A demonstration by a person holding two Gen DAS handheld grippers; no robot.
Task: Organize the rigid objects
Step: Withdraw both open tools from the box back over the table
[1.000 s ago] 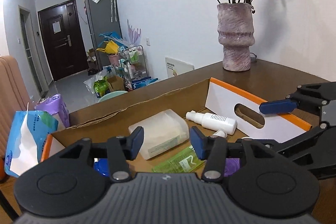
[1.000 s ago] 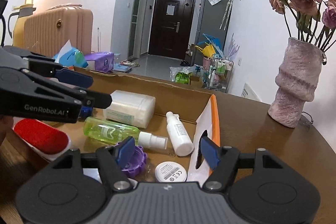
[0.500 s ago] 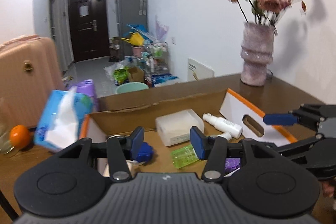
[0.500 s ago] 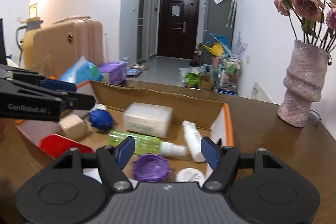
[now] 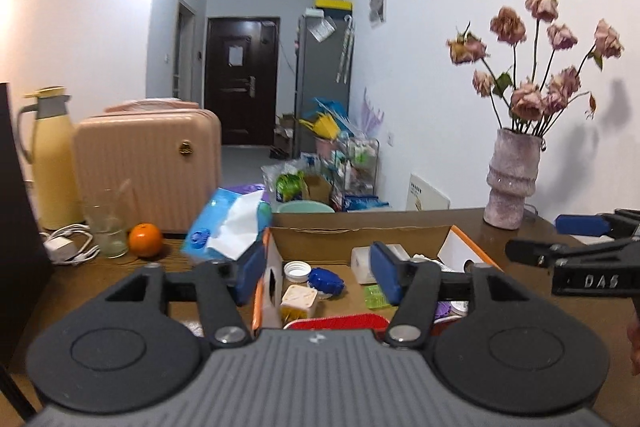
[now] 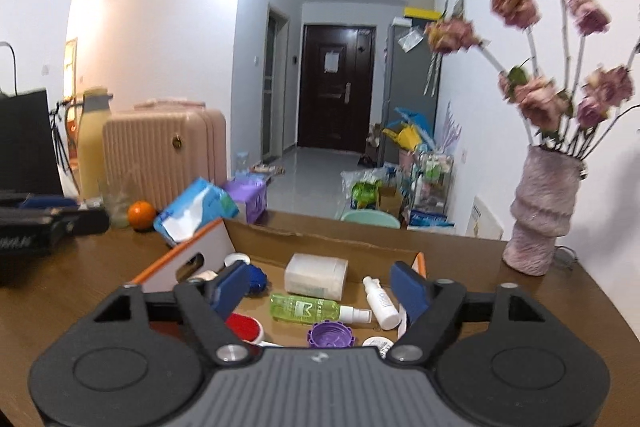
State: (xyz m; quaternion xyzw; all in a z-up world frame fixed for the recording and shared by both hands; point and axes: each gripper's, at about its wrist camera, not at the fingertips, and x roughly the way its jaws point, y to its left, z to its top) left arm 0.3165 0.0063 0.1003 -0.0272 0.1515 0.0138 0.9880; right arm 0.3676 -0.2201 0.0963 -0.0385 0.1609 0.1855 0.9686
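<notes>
One green bottle (image 6: pixel 304 308), right-view only.

The box (image 6: pixel 256 227) is brown cardboard with white, orange-edged flaps. In it lie a green bottle (image 6: pixel 304 308), a white bottle (image 6: pixel 382 301), a purple cap (image 6: pixel 331 335), a blue cap (image 5: pixel 326 279) and a red lid (image 6: pixel 245 327). At ten o'clock sit an orange (image 6: pixel 141 214) and a blue tissue pack (image 6: pixel 196 213); at two o'clock, a mottled pink vase (image 6: pixel 542 211).
</notes>
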